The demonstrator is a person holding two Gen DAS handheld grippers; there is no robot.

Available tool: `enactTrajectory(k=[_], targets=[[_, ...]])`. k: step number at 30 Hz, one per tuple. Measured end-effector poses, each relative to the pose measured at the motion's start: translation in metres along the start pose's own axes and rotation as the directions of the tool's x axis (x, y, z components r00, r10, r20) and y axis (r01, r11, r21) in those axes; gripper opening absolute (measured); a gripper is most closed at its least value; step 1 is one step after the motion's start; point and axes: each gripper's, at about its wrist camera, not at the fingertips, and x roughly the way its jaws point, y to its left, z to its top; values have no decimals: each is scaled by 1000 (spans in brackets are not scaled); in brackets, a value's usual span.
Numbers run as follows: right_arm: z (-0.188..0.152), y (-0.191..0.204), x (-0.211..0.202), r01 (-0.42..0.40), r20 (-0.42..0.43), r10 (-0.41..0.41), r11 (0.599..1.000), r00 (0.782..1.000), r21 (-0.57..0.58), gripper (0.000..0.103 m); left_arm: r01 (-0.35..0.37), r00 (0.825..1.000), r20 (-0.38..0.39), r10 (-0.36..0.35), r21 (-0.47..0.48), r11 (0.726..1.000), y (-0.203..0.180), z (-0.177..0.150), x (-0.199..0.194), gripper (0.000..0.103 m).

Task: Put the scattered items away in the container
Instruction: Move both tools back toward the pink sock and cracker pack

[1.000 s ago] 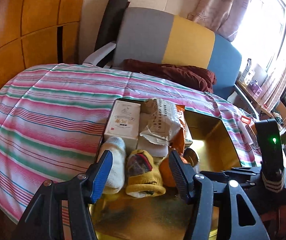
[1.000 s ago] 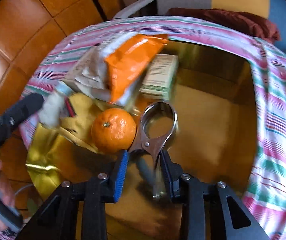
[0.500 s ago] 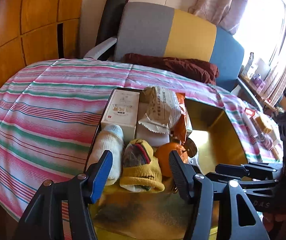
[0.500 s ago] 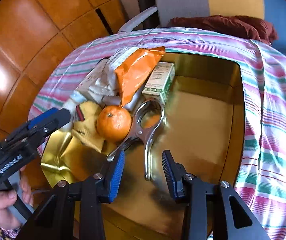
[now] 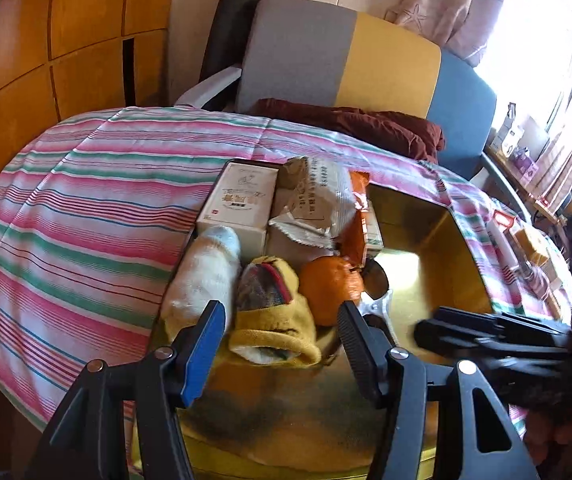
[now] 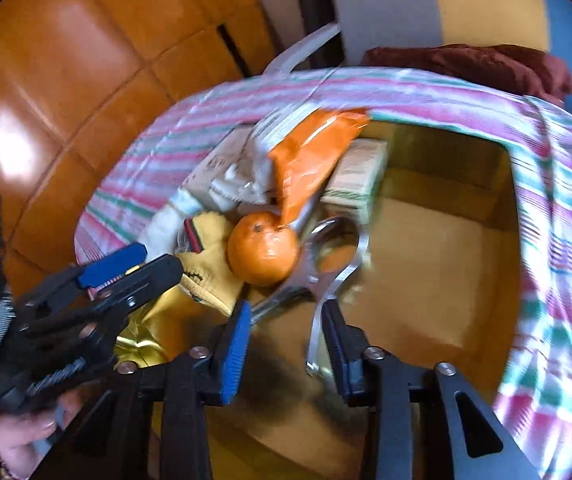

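I am letting my right gripper (image 6: 286, 344) open off the metal tool (image 6: 328, 272) lying in the gold box (image 6: 438, 264) beside the orange (image 6: 264, 254) — apparently clear — lifting straight to avoid snagging it, while my left gripper (image 5: 280, 338) is hovering open, empty.

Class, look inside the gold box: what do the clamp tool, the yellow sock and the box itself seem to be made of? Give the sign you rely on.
Clamp tool: polished metal, probably steel; silvery with mirror-like glints.
Yellow sock: knitted fabric; ribbed cuff, soft slumped shape.
Box: probably card with glossy gold foil; flat folded walls, crinkled bright reflections at one corner.
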Motion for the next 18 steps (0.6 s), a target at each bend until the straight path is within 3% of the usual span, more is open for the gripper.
enactTrajectory(k=[6, 13, 18], targets=[[-15, -49, -53, -13, 145, -16, 981, 989, 194, 56, 66, 998, 3, -67, 74, 995, -39, 3, 1, 60], [-43, -113, -82, 73, 162, -141, 927, 977, 368, 74, 166, 986, -62, -156, 229, 959, -112, 4, 13, 60], [-66, -159, -101, 114, 157, -214, 869, 964, 482, 75, 241, 969, -124, -211, 329, 913, -168, -2, 20, 60]])
